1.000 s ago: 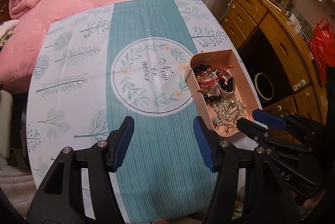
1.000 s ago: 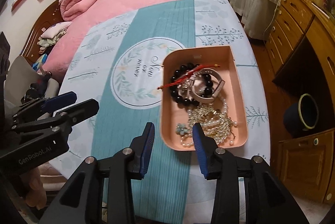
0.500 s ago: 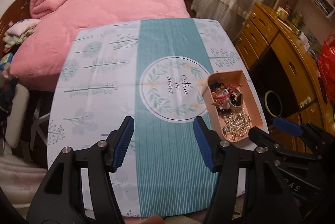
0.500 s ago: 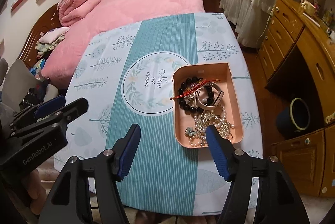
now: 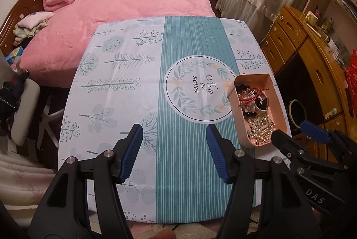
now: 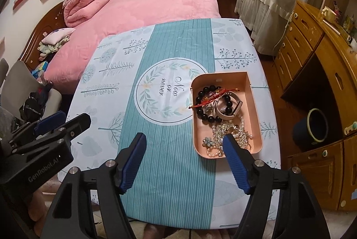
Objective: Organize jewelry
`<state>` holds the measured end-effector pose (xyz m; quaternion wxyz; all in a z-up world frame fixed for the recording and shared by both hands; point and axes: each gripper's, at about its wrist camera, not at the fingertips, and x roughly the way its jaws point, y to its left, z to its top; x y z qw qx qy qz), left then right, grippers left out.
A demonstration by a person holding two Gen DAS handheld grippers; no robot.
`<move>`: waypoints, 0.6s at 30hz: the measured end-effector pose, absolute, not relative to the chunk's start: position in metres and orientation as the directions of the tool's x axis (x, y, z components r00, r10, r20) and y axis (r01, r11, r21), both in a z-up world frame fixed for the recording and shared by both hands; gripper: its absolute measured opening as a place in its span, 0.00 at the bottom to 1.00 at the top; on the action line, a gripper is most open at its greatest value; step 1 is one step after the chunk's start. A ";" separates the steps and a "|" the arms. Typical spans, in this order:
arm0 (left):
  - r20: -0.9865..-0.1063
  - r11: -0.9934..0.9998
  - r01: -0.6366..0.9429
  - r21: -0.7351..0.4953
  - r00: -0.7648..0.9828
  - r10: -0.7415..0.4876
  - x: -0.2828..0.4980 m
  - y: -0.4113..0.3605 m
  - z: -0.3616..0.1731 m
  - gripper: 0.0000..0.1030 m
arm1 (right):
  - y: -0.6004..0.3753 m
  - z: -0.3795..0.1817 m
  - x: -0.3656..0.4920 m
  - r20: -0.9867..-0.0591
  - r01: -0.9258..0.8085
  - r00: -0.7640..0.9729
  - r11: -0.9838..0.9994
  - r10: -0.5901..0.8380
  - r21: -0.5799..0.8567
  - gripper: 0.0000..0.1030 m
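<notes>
Jewelry gathered in the tray, both grippers empty above the tabletop

Nearest, the left gripper [image 5: 174,145] hangs wide with nothing between its jaws, and the right gripper [image 6: 185,149] is opening, also empty, its right finger in line with the near end of the pink tray [image 6: 254,105]. The tray sits on the right side of the tabletop [image 6: 167,160], holding the black bead bracelet [image 6: 200,109], red cord bracelet [image 6: 212,96], watch band [image 6: 232,109] and pearl strands [image 6: 234,131]; no loose piece shows on the cloth, so the sorting looks nearly or fully done. Compared with a second ago, both grippers stand higher and farther back, and the right one's jaws have widened greatly.
</notes>
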<state>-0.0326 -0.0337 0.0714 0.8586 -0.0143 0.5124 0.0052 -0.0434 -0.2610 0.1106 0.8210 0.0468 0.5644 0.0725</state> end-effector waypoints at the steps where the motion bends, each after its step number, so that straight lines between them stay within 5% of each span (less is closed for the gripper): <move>1: -0.880 1.000 -0.022 -0.017 0.475 -0.004 -0.033 -0.034 0.072 0.55 | -0.260 0.110 -0.043 -0.920 -0.066 0.353 0.985 0.170 0.157 0.71; 18: -0.878 1.000 -0.004 -0.011 0.479 -0.008 -0.036 -0.038 0.075 0.55 | -0.259 0.111 -0.044 -0.915 -0.068 0.369 0.987 0.164 0.149 0.73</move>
